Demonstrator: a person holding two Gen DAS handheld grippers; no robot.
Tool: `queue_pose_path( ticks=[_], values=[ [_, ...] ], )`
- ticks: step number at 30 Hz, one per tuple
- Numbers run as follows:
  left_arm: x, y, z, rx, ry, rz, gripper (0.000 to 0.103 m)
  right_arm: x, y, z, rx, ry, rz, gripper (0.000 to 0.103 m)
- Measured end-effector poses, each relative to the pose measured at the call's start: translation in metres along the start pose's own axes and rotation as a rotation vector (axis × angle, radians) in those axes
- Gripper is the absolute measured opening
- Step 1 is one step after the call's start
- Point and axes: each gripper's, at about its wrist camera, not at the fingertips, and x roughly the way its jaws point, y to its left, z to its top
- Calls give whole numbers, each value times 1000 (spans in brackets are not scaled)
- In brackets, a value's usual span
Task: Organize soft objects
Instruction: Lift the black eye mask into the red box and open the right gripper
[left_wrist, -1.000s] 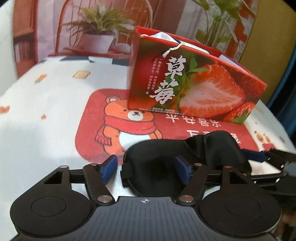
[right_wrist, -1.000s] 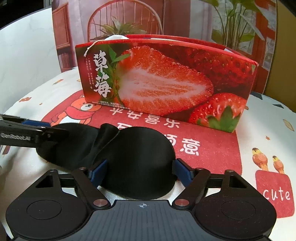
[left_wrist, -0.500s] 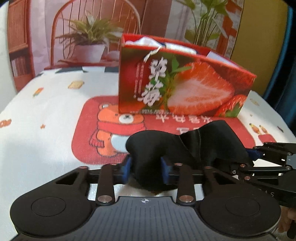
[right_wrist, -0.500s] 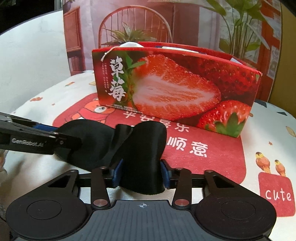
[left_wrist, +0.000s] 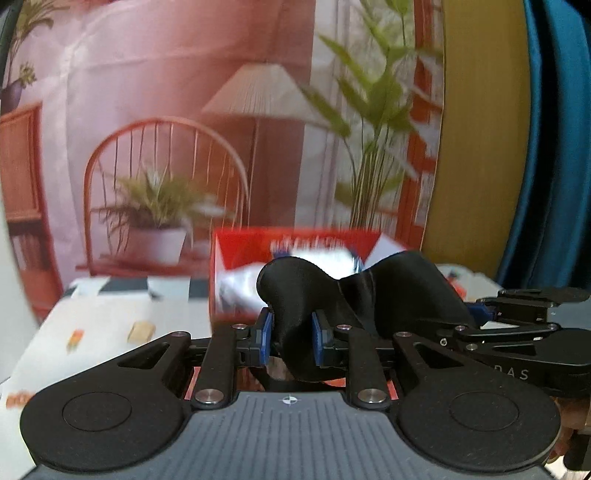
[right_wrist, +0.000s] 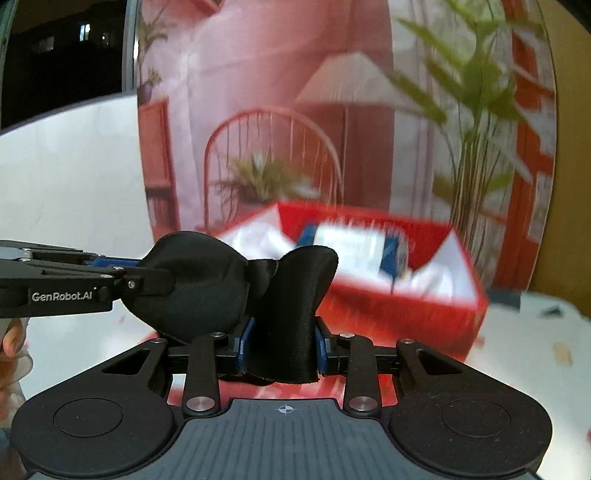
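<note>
Holding a black sleep mask (left_wrist: 354, 295) aloft before the red box (right_wrist: 399, 295), left tongs (left_wrist: 291, 334) and right tongs (right_wrist: 280, 349) are closing on opposite ends; its slick fabric could slip free.

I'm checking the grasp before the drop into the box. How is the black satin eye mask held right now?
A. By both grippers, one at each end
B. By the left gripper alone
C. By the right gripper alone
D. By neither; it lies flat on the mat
A: the left gripper pinches one lobe of the black satin eye mask and the right gripper pinches the other, both jaws closing on fabric.
</note>
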Motion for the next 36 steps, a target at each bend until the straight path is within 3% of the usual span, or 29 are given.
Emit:
queue_pose_path(
  ticks=[6,10,18,21,26,30,36],
  values=[
    [43,0,36,38,22,-10,23,22,-25,45,2,-4,-26,30],
    [77,8,52,14,64,-18,23,50,-43,58,19,43,-54,29],
    [126,14,67,36,67,11,23,102,-60,79,-7,78,-99,29],
    [146,16,65,39,124,0,23,120,-68,80,1,115,-107,29],
    [186,17,51,95,310,-25,24,154,-81,67,61,274,-101,29],
    [201,24,45,91,374,-38,25,174,-99,57,191,382,-101,30],
    [215,25,39,111,442,-28,28,192,-105,53,217,447,-121,31]
  ],
)
